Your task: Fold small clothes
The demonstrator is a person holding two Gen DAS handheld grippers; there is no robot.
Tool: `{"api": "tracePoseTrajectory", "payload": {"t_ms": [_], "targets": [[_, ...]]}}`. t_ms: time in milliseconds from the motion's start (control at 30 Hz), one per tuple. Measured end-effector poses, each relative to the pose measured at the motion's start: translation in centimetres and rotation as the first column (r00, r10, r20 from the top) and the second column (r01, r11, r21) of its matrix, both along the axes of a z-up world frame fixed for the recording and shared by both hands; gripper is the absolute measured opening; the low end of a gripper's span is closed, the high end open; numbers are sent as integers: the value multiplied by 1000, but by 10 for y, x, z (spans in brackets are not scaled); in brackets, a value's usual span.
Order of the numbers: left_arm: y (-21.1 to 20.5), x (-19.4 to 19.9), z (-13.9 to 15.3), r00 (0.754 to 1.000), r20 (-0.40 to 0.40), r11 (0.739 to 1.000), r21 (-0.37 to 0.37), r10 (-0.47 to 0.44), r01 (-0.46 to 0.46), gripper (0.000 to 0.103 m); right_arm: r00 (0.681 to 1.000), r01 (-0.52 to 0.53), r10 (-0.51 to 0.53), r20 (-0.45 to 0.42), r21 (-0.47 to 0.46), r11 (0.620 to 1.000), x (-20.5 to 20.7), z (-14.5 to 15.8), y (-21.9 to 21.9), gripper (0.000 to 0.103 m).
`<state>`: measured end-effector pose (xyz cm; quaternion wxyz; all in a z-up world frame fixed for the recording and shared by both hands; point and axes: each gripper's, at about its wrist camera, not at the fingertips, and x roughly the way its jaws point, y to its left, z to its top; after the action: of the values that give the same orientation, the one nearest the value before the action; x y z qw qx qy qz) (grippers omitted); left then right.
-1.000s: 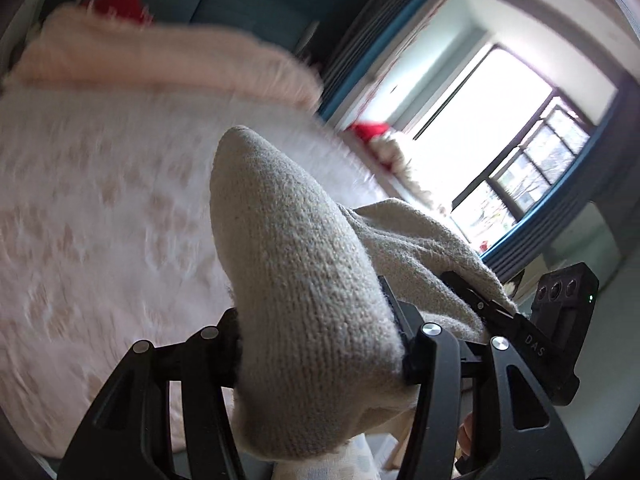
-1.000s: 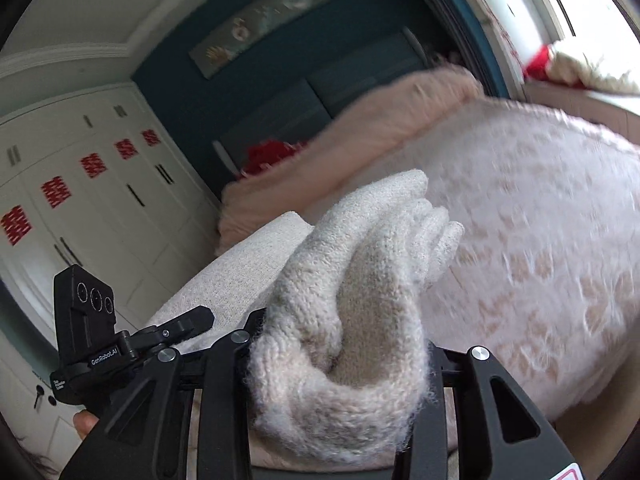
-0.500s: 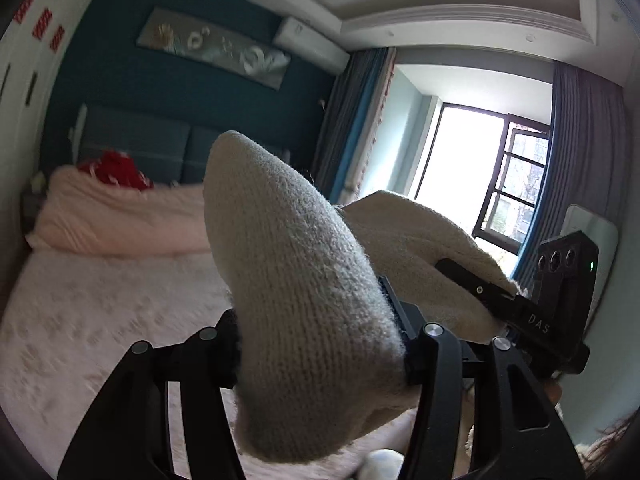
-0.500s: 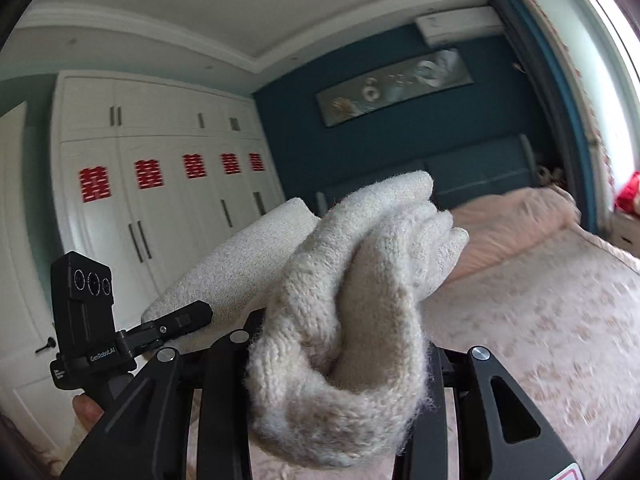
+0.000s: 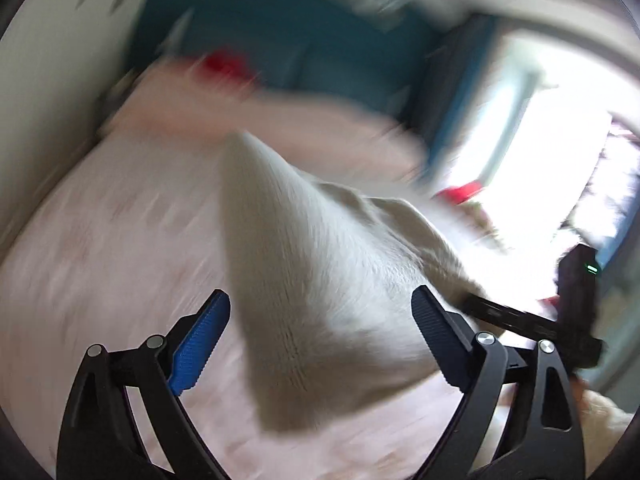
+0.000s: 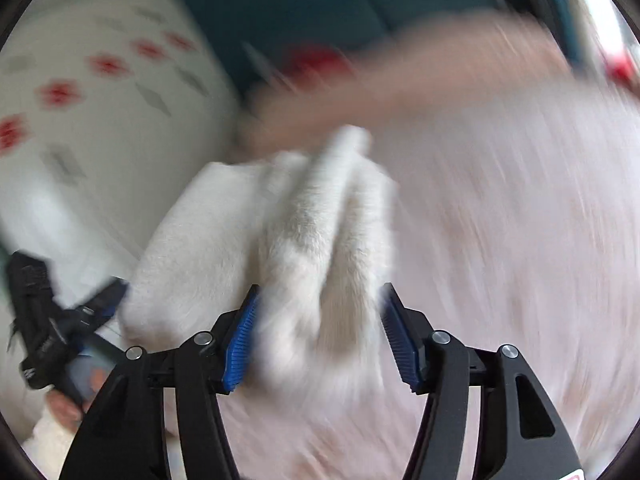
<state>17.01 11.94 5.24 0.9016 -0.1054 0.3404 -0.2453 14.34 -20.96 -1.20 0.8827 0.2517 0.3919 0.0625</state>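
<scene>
Claws (image 5: 320, 344) (image 6: 318, 340) tilted toward bed (image 5: 100, 240), jaws opening around knit garment (image 5: 320, 300).

Home bedroom: pink bed (image 5: 120, 240), teal headboard (image 5: 320, 60), white wardrobe (image 6: 80, 100).

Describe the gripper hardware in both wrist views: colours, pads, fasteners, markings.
Left gripper: black skeletal linkage arms with triangular cut-outs, silver round pivot fasteners, ribbed pads, one showing blue. Right gripper: same black frame and silver fasteners, ribbed blue pads on both fingers, a red-and-white label at its lower corner. A green light glows on it in the left view.
</scene>
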Motion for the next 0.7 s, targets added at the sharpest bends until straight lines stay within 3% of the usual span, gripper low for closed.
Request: {"api": "tracePoseTrajectory", "payload": {"t_ms": [67,133,233,333,400,500,533,567,600,633,700], "targets": [[23,0,-60,986,-155,998,2,62,-62,81,994,46,-40,-102,53,998,-18,-52,-9,56],[42,-8,-80,975,-201,992,-61,95,-109,82,990,52,-46,-131,42,998,-33,-72,-12,56],[58,-6,-87,962,-240,974,-145,134,-172,87,990,46,-41,-135,32,998,-26,-72,-14,63],[47,14,-92,944,-294,963,-172,151,-208,90,992,64,-53,-113,97,993,-2,-68,-9,79],[40,30,-106,929,-346,954,-209,132,-213,93,991,71,-51,-121,167,983,22,-74,-7,84],[33,53,-135,898,-425,948,-226,110,-223,94,977,107,-63,-203,211,972,56,-97,-5,85],[26,63,-148,878,-469,950,-217,100,-224,93,965,121,-64,-256,213,970,68,-109,-2,85],[21,68,-157,864,-498,951,-222,80,-216,90,954,116,-45,-295,226,967,74,-120,3,79],[16,72,-167,851,-523,953,-230,51,-199,69,946,102,-19,-323,243,965,79,-129,8,56],[9,76,-172,842,-537,964,-193,51,-182,56,946,94,-12,-323,240,966,81,-130,12,42],[7,74,-162,866,-499,971,-186,41,-153,47,969,61,-9,-247,204,977,76,-104,19,36]]}}
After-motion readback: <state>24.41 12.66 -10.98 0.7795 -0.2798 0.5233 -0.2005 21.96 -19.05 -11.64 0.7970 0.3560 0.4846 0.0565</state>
